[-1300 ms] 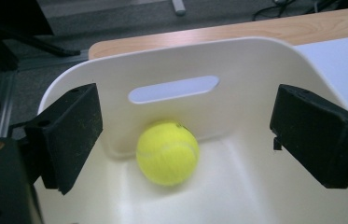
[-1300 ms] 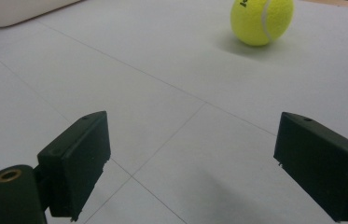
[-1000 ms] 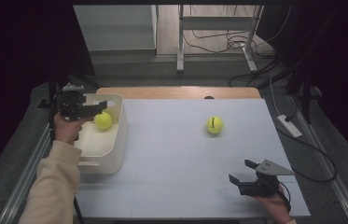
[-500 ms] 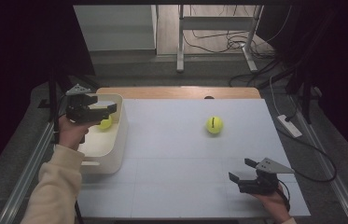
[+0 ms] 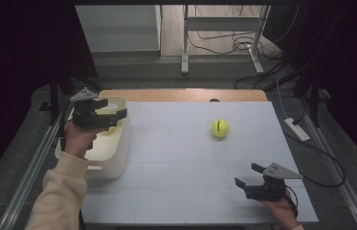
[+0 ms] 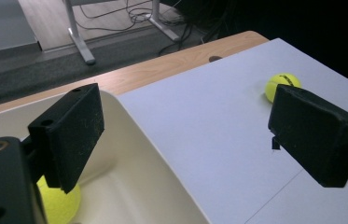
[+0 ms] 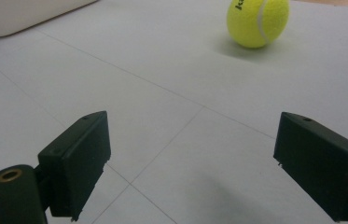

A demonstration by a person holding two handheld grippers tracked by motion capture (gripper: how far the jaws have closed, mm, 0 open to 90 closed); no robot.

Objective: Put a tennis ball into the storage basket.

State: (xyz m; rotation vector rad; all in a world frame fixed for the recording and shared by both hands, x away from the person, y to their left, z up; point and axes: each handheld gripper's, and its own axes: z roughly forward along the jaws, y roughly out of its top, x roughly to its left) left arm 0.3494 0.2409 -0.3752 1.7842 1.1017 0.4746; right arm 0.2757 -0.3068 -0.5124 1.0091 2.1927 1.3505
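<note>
My left gripper (image 5: 115, 108) hovers over a white bin (image 5: 118, 158) at the table's left, jaws open and empty. In the left gripper view (image 6: 185, 126) the jaws stand wide above the bin's rim (image 6: 153, 154). A yellow tennis ball (image 6: 59, 203) lies in the bin below the left jaw; in the high view this ball (image 5: 109, 129) is partly hidden by the gripper. A second tennis ball (image 5: 220, 128) rests on the white table top, also seen as the far ball (image 6: 281, 84) and the ball ahead (image 7: 257, 21). My right gripper (image 5: 246, 175) stays open near the front right (image 7: 192, 149).
The white table top (image 5: 181, 143) has a wooden strip (image 5: 181, 94) along its far edge. A corner of the bin (image 7: 22, 14) shows at the upper left of the right gripper view. Cables and a power strip (image 5: 296, 129) lie on the floor to the right.
The left gripper has drifted right and slightly up over the bin. The ball that showed at its jaws now lies lower in the bin. The right gripper has not moved.
</note>
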